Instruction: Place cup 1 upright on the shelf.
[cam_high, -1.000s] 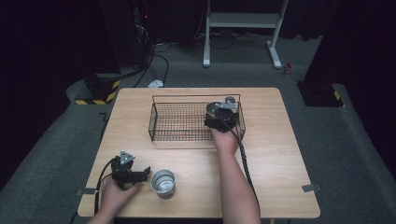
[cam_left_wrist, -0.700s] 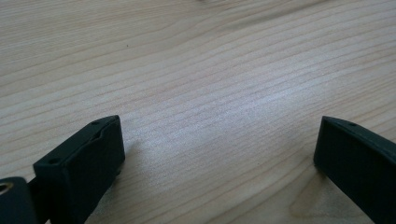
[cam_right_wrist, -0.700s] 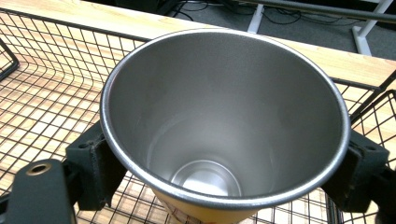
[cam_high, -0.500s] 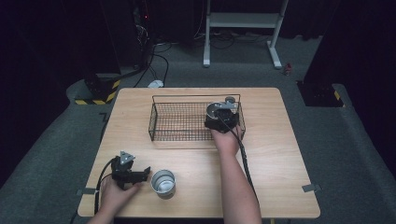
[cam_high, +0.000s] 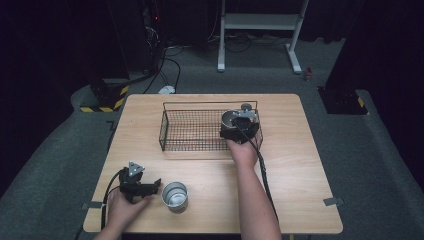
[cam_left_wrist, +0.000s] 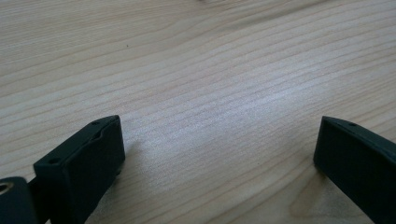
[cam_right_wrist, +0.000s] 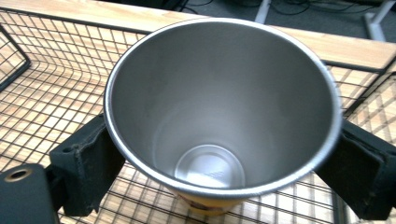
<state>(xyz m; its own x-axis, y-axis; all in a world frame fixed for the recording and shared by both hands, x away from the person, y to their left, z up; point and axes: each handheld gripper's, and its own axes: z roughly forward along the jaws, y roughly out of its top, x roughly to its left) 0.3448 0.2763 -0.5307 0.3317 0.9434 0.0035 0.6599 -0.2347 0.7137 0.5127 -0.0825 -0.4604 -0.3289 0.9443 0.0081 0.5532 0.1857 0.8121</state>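
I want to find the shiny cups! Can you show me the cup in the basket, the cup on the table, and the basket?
Cup in the basket (cam_right_wrist: 219, 116), right gripper view, inner wall.
Cup on the table (cam_high: 175, 196), high view, open mouth.
Basket (cam_high: 192, 131), high view, mesh floor.

Bare table (cam_high: 210, 162) separates the wire basket (cam_high: 192, 131) from the near cup (cam_high: 175, 196).

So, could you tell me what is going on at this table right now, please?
A person is working at a wooden table with a hand-held gripper in each hand. The right gripper is shut on a steel cup, holding it upright inside the right end of a black wire basket. The left gripper sits open low over bare wood near the front edge, beside a second steel cup that stands untouched on the table.
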